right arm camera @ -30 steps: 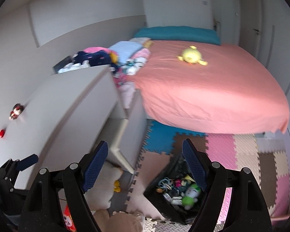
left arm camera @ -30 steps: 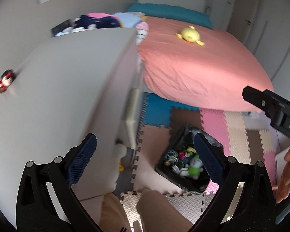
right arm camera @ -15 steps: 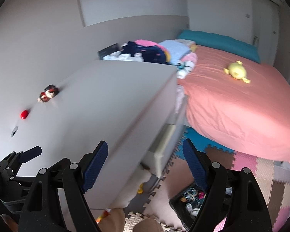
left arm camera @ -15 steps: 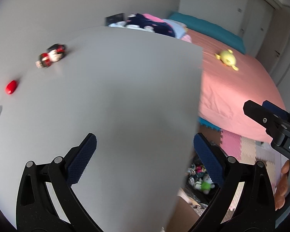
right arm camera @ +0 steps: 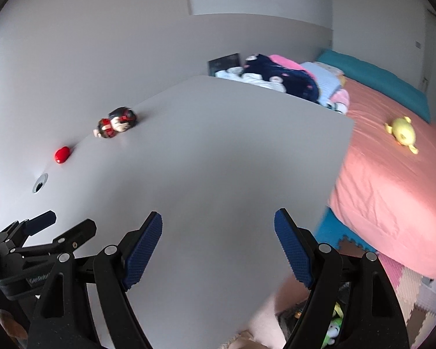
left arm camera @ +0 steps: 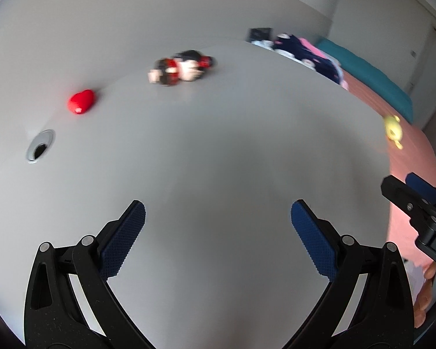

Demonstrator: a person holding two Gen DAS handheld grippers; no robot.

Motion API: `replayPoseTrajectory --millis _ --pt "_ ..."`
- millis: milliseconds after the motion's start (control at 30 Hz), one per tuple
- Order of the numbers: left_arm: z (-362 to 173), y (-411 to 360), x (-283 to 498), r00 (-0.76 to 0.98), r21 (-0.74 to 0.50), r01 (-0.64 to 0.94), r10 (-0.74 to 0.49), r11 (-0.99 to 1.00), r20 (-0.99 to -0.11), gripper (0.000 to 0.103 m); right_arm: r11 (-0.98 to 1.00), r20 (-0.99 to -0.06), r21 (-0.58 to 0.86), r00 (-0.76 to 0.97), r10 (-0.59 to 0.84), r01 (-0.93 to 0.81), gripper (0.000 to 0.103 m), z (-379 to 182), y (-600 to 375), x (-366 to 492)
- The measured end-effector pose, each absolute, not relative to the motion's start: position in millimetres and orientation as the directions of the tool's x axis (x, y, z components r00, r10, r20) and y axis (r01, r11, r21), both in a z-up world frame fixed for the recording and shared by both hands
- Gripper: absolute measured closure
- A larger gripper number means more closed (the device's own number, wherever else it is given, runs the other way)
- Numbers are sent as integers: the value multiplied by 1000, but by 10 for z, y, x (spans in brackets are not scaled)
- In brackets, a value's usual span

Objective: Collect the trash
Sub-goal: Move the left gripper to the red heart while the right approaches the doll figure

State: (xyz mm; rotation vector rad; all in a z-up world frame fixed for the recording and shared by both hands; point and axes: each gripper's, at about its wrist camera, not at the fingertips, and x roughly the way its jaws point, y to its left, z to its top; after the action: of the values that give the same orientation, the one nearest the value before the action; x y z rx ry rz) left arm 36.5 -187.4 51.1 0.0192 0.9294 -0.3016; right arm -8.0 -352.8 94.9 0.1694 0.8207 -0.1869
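Observation:
A small red object [left arm camera: 80,105] [right arm camera: 62,154] lies near the far left edge of a grey desk top [left arm camera: 218,151] [right arm camera: 218,160]. A small doll figure in red and black [left arm camera: 183,68] [right arm camera: 116,122] lies a little beyond it by the wall. My left gripper [left arm camera: 218,218] hangs open over the bare desk, well short of both, with nothing between its fingers. My right gripper [right arm camera: 218,224] is open and empty too, over the desk's near right part. In the right wrist view the left gripper [right arm camera: 43,226] shows at the lower left.
A round cable hole [left arm camera: 40,146] [right arm camera: 40,186] sits in the desk near the red object. Right of the desk stands a bed with a pink cover [right arm camera: 392,189], a yellow plush [right arm camera: 402,133] and a clothes pile [right arm camera: 279,78]. Foam mats and a toy bin [right arm camera: 334,325] are below.
Both grippers have swung left, from above the floor and bed to above the desk top. The red object and doll are now nearer. The toy bin has left the left view.

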Motion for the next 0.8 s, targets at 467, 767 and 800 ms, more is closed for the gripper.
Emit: replayPoseTrajectory --millis 467,767,800 --pt "437 -966 997 594 -111 50 -119 993 -796 6 982 -762 158 645 54 105 23 853 -2896 1002" --pt "357 -684 1267 594 -123 -36 -78 992 -801 6 975 -773 210 622 122 70 23 764 -2532 1676" --pt "354 -667 1292 593 -125 -42 -76 991 -802 6 974 -777 215 616 130 65 22 746 -2493 1758"
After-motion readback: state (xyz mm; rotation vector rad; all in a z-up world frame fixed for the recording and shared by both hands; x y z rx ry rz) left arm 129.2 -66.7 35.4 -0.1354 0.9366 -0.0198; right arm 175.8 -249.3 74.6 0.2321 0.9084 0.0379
